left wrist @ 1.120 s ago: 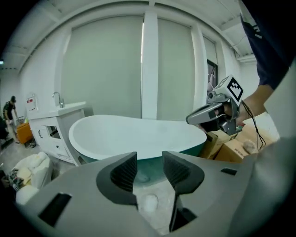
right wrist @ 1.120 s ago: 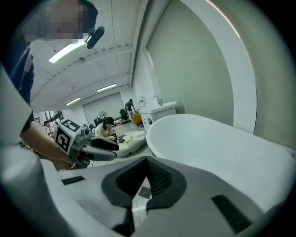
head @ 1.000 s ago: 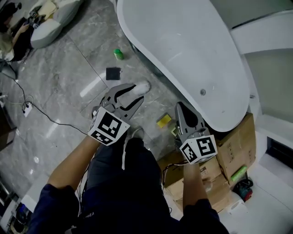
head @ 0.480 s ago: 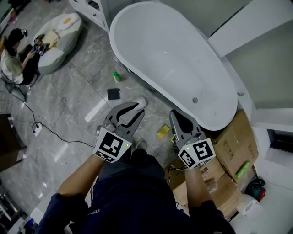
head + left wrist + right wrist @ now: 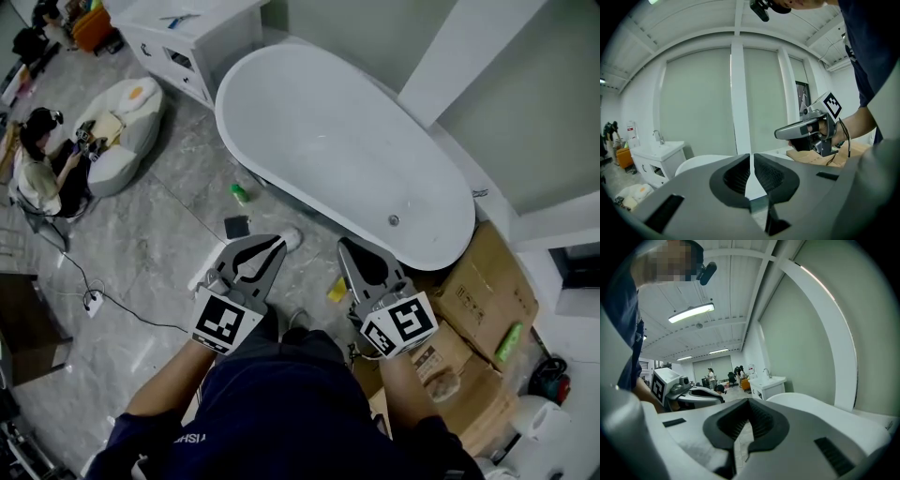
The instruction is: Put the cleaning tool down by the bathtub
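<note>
Left claw [image 5: 277, 243] closing to a narrow slit, empty; right claw [image 5: 344, 246] pinched together, empty; both near the bathtub [image 5: 328, 141].

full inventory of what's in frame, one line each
bathtub: 1, white, centre, along wall
vanity: 1, white, top left
beanbag: 1, white, left floor
seated person: 1, beside beanbag
bottle: 1, green, floor by tub
square pad: 1, dark, floor below bottle
sponge: 1, yellow, floor near tub
cardboard boxes: several, brown, right of tub
left gripper: 1, grey, jaws closing, nothing between
right gripper: 1, grey, jaws together, empty
</note>
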Available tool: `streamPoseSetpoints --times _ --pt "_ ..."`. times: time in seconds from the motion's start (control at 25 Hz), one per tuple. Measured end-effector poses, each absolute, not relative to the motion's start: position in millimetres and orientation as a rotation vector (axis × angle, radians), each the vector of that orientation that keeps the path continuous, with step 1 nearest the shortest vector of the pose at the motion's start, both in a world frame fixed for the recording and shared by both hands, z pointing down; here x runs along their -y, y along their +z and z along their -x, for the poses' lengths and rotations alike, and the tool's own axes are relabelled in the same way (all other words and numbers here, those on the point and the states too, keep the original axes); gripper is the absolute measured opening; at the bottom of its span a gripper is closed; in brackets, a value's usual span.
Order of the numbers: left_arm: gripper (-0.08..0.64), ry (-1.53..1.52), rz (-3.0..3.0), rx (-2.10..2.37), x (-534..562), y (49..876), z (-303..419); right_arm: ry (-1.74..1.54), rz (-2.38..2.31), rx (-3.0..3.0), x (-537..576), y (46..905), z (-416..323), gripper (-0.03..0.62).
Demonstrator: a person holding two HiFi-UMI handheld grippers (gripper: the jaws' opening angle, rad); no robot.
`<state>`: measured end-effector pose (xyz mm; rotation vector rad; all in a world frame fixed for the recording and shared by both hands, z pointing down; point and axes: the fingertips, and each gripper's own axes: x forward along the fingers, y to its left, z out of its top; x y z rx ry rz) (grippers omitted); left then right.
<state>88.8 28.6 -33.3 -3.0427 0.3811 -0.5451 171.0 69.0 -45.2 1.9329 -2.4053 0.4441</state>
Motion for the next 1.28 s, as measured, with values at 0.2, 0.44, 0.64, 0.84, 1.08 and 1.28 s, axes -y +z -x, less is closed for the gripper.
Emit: streamPoseSetpoints --times 0.2,0.44,0.64,0.84,1.08,1.28 --pt "0.041 -0.501 3.041 -0.371 -39 -52 -92 0.402 -1.963 2.416 -86 -62 -173 0.005" --pt "0.034 -0.457 3.028 -0.347 -49 -76 -99 0.375 -2.000 2.418 -99 -76 -178 0.005" --pt "0.032 -0.433 3.033 -0.336 -57 -85 -106 0.362 -2.019 2.416 -111 -82 -182 0.005" --pt "0.032 -0.438 3.034 -0.330 -65 -83 -110 0.364 -2.019 2.414 -120 -82 -183 0.003" --pt "0.031 -0.455 3.051 -0.328 -73 -73 -111 0.388 -1.998 2.410 -126 -75 -180 0.003" --pt "0.031 -0.463 3.062 -0.330 -71 -70 -115 0.397 -1.983 2.409 -122 -73 -184 0.003"
